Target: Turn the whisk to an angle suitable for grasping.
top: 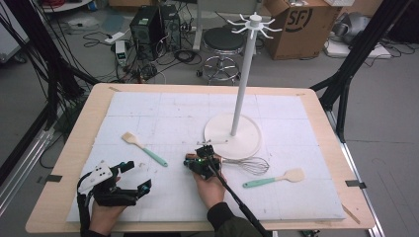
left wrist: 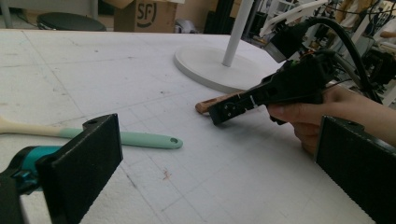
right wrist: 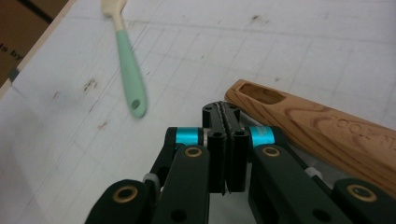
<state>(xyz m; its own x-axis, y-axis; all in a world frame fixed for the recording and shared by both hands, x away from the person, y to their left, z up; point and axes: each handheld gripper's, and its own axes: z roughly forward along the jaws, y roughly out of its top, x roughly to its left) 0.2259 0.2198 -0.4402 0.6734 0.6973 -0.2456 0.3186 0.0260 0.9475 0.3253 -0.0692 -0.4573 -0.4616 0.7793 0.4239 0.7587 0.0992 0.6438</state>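
Note:
My right gripper (top: 190, 161) is shut with nothing between its jaws and lies low over the white mat, just left of the stand's base. Its tips (right wrist: 225, 114) sit beside the end of a whisk's wooden handle (right wrist: 317, 126), close to it but not around it. The whisk's wire head (top: 251, 166) points right. My left gripper (top: 136, 177) stands wide open and empty near the front left of the mat. Between its jaws (left wrist: 219, 168) I look across at the right gripper (left wrist: 233, 106) and the hand that holds it.
A spatula with a mint handle (top: 148, 150) lies left of centre, and a second one (top: 274, 178) lies to the right, below the whisk. A tall white hook stand (top: 243, 74) rises from a round base (top: 249, 143). The mat (top: 163, 108) covers a wooden table.

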